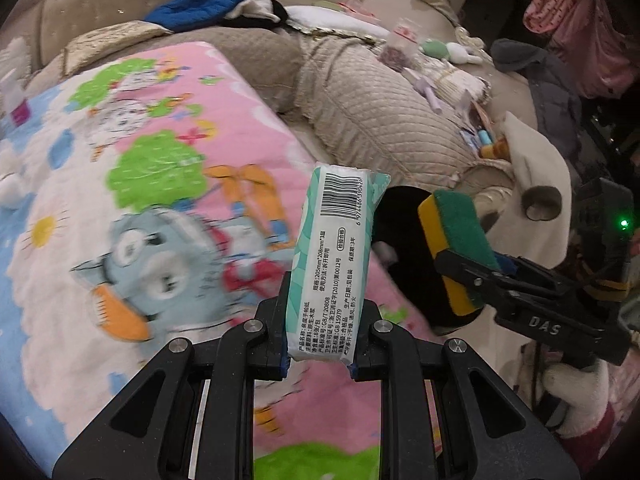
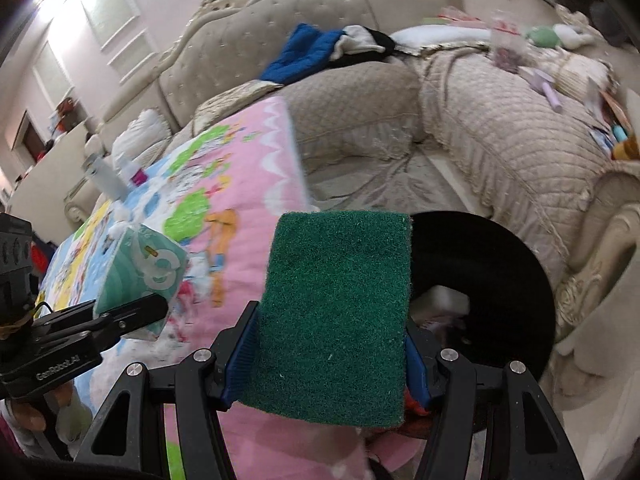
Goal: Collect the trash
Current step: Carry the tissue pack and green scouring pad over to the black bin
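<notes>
Green sponge (image 2: 336, 316): I am holding it across its width between the two fingers of my right gripper (image 2: 334, 356), scouring side facing the camera, yellow foam layer showing from the left wrist view
Tissue pack (image 1: 332, 268): I am pinching its lower end in my left gripper (image 1: 320, 354), jaws nearly together, the pack standing up and tilted, barcode at the top
Relation of the two: I am carrying the sponge just to the right of the pack, the two apart
Black bin (image 2: 488, 276): its dark round opening is lying just behind and below the sponge, beside the sofa (image 2: 500, 128), with something pale showing inside
Cartoon blanket (image 1: 132, 168): pink and blue, it is spreading under and to the left of both grippers
Sofa clutter: a blue garment (image 2: 304, 56) is lying on the back cushion; small items at the far right are too blurred to name
</notes>
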A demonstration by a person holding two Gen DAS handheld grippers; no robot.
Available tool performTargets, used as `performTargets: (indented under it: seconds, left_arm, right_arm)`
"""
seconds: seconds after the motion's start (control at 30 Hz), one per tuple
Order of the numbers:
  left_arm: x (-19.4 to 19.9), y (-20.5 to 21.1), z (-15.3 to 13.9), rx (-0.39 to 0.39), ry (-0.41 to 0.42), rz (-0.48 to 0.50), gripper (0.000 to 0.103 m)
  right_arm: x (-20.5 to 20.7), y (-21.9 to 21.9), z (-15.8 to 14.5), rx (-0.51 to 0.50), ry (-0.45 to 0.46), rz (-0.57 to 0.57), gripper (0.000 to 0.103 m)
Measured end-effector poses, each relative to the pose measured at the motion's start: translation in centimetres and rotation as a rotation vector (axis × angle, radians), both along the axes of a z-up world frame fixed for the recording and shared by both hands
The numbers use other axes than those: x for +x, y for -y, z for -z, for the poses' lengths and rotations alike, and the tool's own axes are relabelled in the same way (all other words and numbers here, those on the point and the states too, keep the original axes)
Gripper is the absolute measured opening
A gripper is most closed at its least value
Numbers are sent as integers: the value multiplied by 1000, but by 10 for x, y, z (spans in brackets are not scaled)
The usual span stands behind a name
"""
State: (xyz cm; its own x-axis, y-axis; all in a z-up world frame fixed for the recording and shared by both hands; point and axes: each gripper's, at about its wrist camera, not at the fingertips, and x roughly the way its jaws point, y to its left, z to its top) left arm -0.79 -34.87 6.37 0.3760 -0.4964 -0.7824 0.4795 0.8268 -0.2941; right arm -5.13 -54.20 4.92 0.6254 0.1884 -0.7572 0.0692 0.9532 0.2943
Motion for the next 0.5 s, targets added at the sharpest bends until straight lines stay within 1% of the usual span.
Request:
performTargets:
  seconds: [0.2, 0.5]
  left_arm:
    - [6, 32, 5, -28, -36, 51, 18]
    - [10, 62, 13, -35, -51, 96, 18]
  right_arm:
    - [-2, 29, 9, 6, -23, 53, 60]
    - [-5, 56, 20, 15, -41, 108, 61]
